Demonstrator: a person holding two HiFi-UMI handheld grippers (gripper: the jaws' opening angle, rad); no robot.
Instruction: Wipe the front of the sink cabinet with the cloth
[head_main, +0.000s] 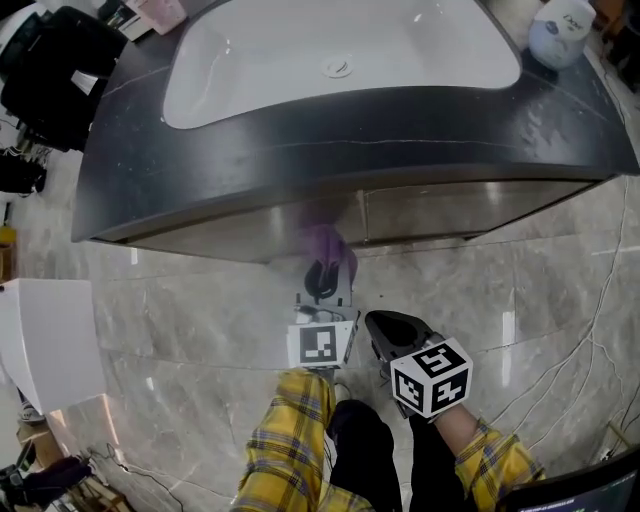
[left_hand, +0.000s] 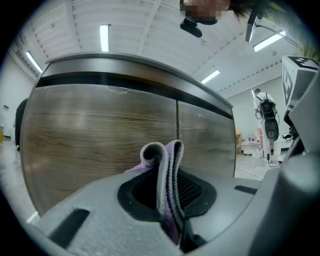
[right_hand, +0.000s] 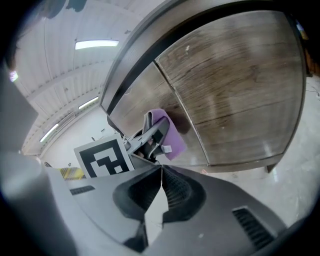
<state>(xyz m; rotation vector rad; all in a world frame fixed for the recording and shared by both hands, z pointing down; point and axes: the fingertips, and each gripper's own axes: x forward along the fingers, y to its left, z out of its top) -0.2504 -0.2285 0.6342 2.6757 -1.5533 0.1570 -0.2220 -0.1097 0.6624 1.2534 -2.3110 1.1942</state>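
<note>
The sink cabinet's wood-grain front (head_main: 420, 210) runs under a dark countertop (head_main: 300, 150) with a white basin (head_main: 330, 50). My left gripper (head_main: 323, 275) is shut on a purple cloth (head_main: 326, 244), which sits at or against the front near the seam between two doors. In the left gripper view the folded cloth (left_hand: 168, 167) stands pinched in the left gripper (left_hand: 170, 197), with the cabinet front (left_hand: 95, 135) close ahead. My right gripper (head_main: 380, 323) hangs just right of the left one, lower, shut and empty. The right gripper view shows its jaws (right_hand: 161, 172) together, and the cloth (right_hand: 169, 131) beyond.
A white bottle (head_main: 560, 30) stands on the countertop's right corner. Black gear (head_main: 55, 60) sits at the far left, and a white box (head_main: 40, 340) stands on the marble floor (head_main: 520, 300). The person's yellow plaid trouser leg (head_main: 290, 450) is below the grippers.
</note>
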